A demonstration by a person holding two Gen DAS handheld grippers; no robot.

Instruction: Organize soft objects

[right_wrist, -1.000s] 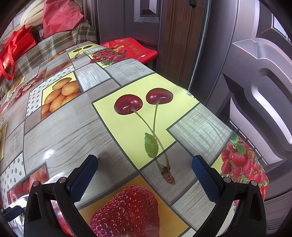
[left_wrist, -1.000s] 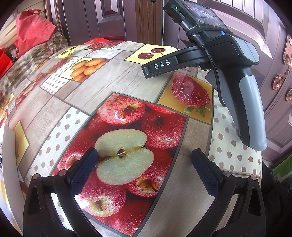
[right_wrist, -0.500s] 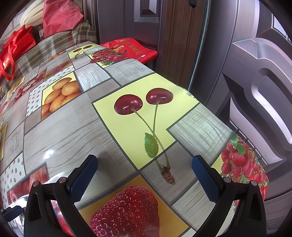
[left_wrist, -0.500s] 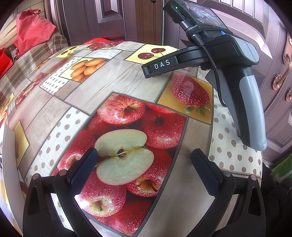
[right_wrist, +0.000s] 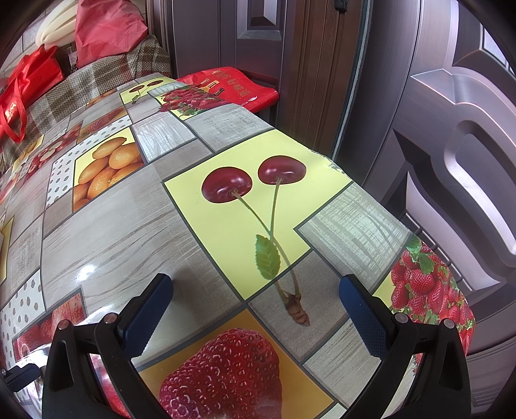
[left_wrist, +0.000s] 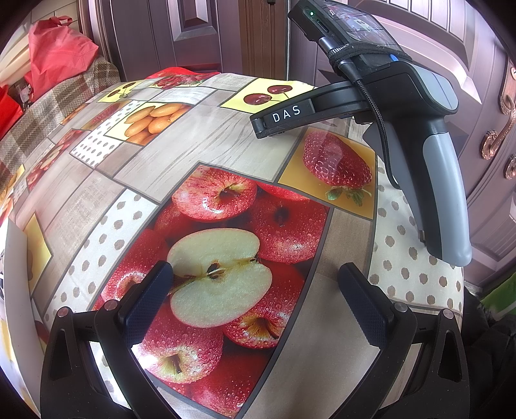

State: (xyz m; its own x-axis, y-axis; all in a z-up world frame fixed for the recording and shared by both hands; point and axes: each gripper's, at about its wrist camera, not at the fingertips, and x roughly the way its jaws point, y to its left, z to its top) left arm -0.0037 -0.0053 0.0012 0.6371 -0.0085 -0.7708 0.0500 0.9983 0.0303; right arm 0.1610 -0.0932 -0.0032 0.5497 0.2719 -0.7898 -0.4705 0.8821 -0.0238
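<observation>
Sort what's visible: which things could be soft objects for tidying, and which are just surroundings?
Possibly for the job:
red cloth bag
red tote with handles
flat red printed bag

Surroundings:
fruit-print tablecloth
door
plaid cover

Both grippers open, empty.

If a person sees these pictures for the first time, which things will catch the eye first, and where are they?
The eye falls first on the bright fruit-print tablecloth, with its large cut apple lying between the open fingers of the left gripper. Next comes the right gripper's dark handle marked "DAS", above the table's right edge in the left wrist view. The right gripper, also open, faces two printed cherries, with red bags at the far left.
</observation>
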